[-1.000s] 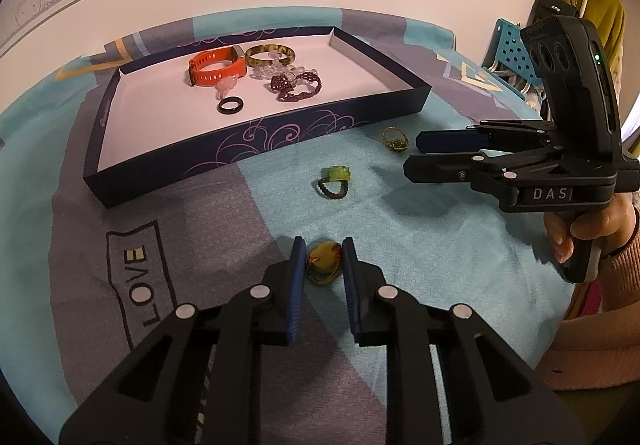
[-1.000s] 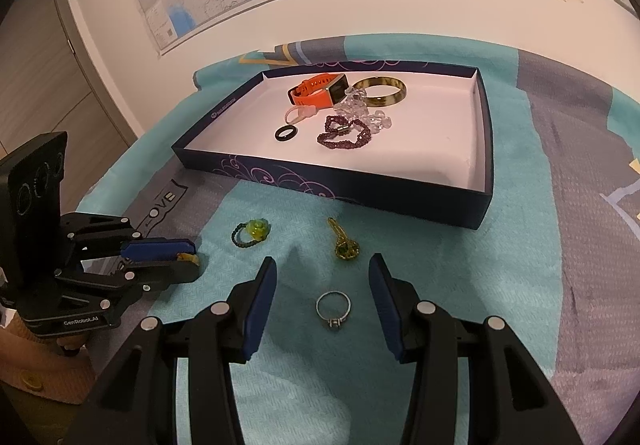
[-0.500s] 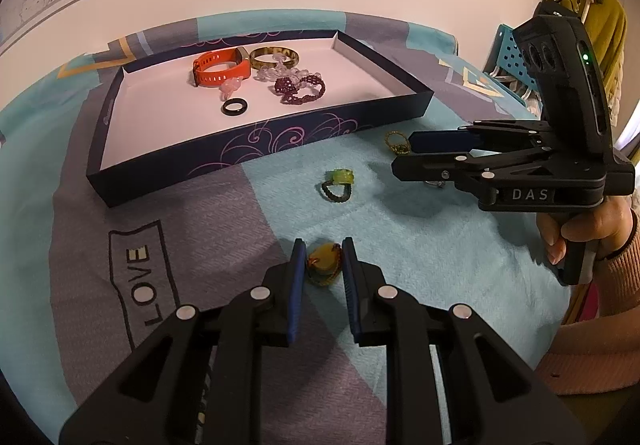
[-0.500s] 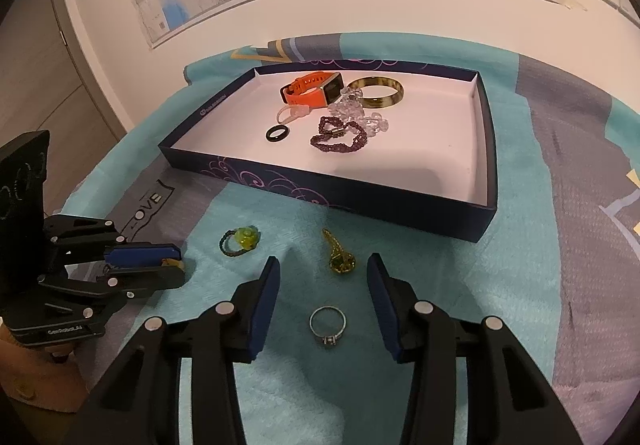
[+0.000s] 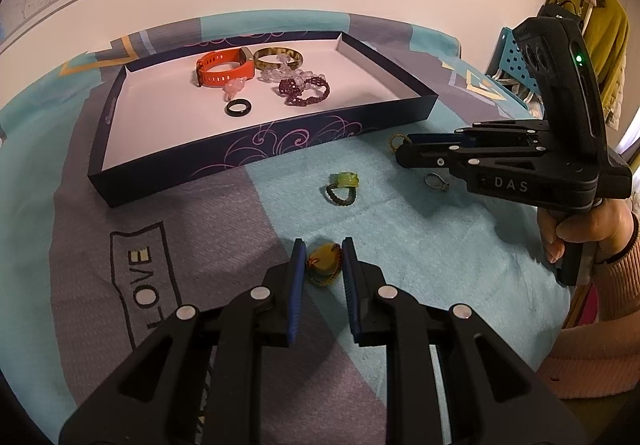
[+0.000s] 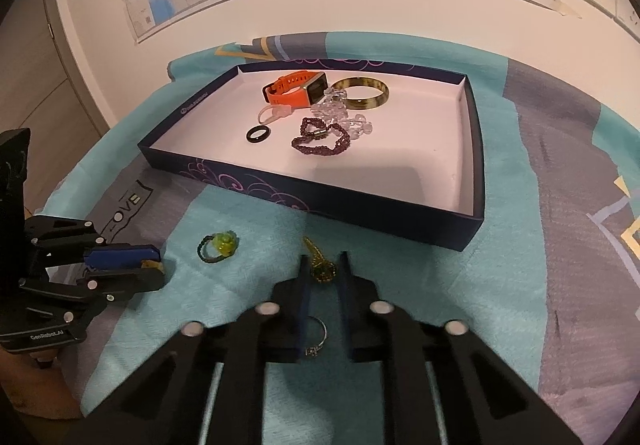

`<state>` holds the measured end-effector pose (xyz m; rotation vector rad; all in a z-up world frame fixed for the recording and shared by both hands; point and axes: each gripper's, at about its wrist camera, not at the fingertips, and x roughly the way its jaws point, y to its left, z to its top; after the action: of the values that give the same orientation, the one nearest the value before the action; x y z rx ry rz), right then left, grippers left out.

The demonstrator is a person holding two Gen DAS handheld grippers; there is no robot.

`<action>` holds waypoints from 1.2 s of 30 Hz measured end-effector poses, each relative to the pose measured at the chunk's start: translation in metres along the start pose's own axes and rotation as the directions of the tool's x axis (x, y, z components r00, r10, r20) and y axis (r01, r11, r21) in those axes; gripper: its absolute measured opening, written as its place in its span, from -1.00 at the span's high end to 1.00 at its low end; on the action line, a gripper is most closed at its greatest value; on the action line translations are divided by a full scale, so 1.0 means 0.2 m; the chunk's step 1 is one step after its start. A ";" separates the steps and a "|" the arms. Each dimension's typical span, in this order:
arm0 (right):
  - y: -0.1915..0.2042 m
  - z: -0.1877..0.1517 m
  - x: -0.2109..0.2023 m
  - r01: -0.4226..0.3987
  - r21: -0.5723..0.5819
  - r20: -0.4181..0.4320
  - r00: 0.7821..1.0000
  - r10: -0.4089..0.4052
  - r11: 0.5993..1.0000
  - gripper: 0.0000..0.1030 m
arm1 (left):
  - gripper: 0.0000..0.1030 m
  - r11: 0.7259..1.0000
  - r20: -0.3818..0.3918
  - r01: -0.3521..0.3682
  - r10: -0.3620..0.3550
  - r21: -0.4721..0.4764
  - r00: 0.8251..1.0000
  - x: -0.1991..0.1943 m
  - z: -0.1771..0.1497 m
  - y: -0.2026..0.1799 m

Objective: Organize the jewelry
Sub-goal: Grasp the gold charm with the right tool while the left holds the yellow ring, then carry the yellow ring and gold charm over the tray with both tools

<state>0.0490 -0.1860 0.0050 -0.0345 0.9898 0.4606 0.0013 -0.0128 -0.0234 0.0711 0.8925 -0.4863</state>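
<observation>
The box (image 6: pixel 472 181) on the blanket (image 5: pixel 420 245) already holds 6 pieces: an orange watch (image 6: pixel 298 89), a bangle (image 6: pixel 362 93), a clear bead bracelet (image 6: pixel 340 117), a purple bead bracelet (image 6: pixel 320 139), a black ring (image 6: pixel 258 133) and a small pale ring (image 6: pixel 274 112). 4 pieces remain outside it. The left gripper (image 5: pixel 320 259) has its fingers narrowed around a yellow pendant (image 5: pixel 322 259), apparently clamping it, low over the blanket. The right gripper (image 6: pixel 324 269) has just been closing, and its fingers now bracket a green charm (image 6: pixel 322 269) near the box wall; whether they grip it I cannot tell. A silver ring (image 5: pixel 437 181) and a green bead ring (image 5: pixel 343 187) lie untouched. Roughly half done, I judge.
</observation>
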 end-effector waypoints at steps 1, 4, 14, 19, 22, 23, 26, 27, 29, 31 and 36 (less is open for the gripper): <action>0.00 0.00 0.00 0.002 -0.002 0.000 1.000 -0.002 1.000 0.79 | 0.64 1.000 0.000 0.000 0.000 0.001 1.000 0.00 0.00 0.00; 0.01 0.00 0.00 0.003 -0.009 0.002 1.000 -0.003 1.000 0.80 | 0.64 1.000 0.000 0.001 -0.001 -0.001 1.000 0.00 0.00 0.00; -0.01 -0.01 -0.04 -0.035 0.015 0.032 0.999 0.035 0.999 0.80 | 0.64 1.000 0.007 -0.002 0.002 -0.008 1.000 0.00 0.00 0.01; -0.01 -0.02 -0.06 -0.058 0.023 0.050 0.997 0.057 0.998 0.81 | 0.64 1.000 0.017 0.000 0.000 -0.008 1.000 -0.01 0.01 0.01; -0.01 -0.02 -0.08 -0.071 0.027 0.062 0.996 0.069 0.997 0.80 | 0.64 1.000 0.026 0.000 0.000 -0.010 1.000 -0.03 0.02 0.00; -0.01 -0.02 -0.08 -0.076 0.028 0.067 0.995 0.074 0.997 0.80 | 0.64 1.000 0.030 -0.001 0.001 -0.011 1.000 -0.03 0.02 0.00; 0.00 -0.01 -0.10 -0.085 0.026 0.079 0.993 0.082 0.996 0.80 | 0.64 1.000 0.038 -0.001 0.001 -0.013 0.999 -0.04 0.04 0.00; 0.00 -0.01 -0.11 -0.088 0.025 0.083 0.993 0.086 0.996 0.80 | 0.64 1.000 0.041 -0.002 0.003 -0.013 0.999 -0.05 0.04 -0.01; 0.01 -0.01 -0.12 -0.096 0.024 0.089 0.992 0.094 0.995 0.81 | 0.64 1.000 0.045 -0.003 0.004 -0.016 0.999 -0.05 0.04 -0.01; 0.01 0.00 -0.13 -0.104 0.022 0.095 0.990 0.102 0.994 0.80 | 0.64 1.000 0.050 -0.004 0.005 -0.019 0.999 -0.06 0.05 -0.01; 0.03 0.01 -0.15 -0.108 0.011 0.108 0.988 0.106 0.994 0.80 | 0.64 1.000 0.063 -0.006 0.007 -0.022 0.998 -0.08 0.07 -0.01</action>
<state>0.0335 -0.1905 0.0319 0.0586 0.8925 0.5468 0.0022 -0.0123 -0.0032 0.0387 0.8354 -0.4701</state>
